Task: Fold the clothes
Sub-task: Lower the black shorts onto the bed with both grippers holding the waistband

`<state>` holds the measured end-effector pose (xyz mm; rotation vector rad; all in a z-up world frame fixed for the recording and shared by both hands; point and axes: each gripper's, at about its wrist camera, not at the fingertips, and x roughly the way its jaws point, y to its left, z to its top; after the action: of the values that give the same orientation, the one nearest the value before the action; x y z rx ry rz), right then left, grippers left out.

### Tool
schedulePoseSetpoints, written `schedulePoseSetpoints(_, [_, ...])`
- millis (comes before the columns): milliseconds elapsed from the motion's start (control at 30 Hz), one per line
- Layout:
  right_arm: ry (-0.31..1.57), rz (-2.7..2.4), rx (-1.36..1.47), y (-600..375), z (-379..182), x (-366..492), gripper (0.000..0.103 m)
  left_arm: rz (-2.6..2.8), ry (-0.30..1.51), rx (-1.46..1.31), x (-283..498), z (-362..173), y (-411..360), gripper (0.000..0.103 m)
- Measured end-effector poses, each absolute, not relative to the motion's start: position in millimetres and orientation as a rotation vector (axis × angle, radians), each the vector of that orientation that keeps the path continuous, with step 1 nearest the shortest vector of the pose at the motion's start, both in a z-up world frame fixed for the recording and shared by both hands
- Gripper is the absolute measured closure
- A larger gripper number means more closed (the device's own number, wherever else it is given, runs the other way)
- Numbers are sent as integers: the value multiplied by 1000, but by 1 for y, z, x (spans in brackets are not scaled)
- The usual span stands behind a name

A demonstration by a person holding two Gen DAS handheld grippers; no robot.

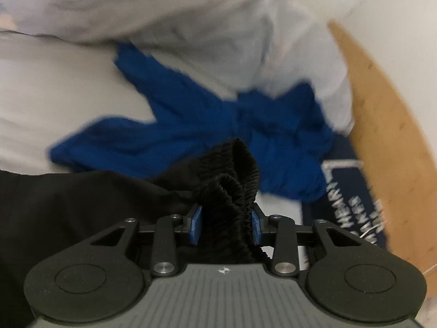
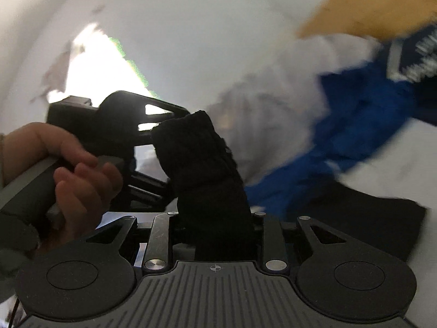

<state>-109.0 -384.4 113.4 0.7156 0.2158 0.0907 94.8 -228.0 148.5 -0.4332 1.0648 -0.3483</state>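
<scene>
A black garment with a ribbed elastic waistband (image 1: 232, 175) is bunched between the blue pads of my left gripper (image 1: 226, 225), which is shut on it. The rest of the black cloth (image 1: 68, 213) trails off to the left. In the right wrist view my right gripper (image 2: 215, 227) is shut on another bunch of the same black waistband (image 2: 202, 169). Just to its left there, a person's hand (image 2: 79, 175) holds the left gripper's handle, and that left gripper (image 2: 148, 131) sits close beside the cloth. A crumpled blue garment (image 1: 218, 125) lies on the white bed behind.
A pale grey-white garment (image 1: 191, 22) is heaped beyond the blue garment (image 2: 355, 125). A navy cloth with white lettering (image 1: 352, 205) lies at the right, by a wooden edge (image 1: 382, 109). White bedding (image 1: 54, 87) spreads to the left. Both views are blurred by motion.
</scene>
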Motion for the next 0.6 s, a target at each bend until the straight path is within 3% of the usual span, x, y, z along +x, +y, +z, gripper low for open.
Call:
schedulePoseSetpoints(200, [362, -66, 863, -427, 52, -80, 72, -328, 1127, -374, 115, 81, -279, 60])
schedulePoseSetpoints(367, [436, -176, 916, -449, 30, -75, 72, -443, 1140, -382, 122, 66, -290, 39])
schedulePoseSetpoints(433, [456, -201, 929, -451, 29, -75, 72, -499, 1140, -377, 121, 63, -296, 23])
schedulePoseSetpoints(600, [483, -234, 891, -450, 39, -78, 71, -622, 1104, -433, 116, 73, -280, 13])
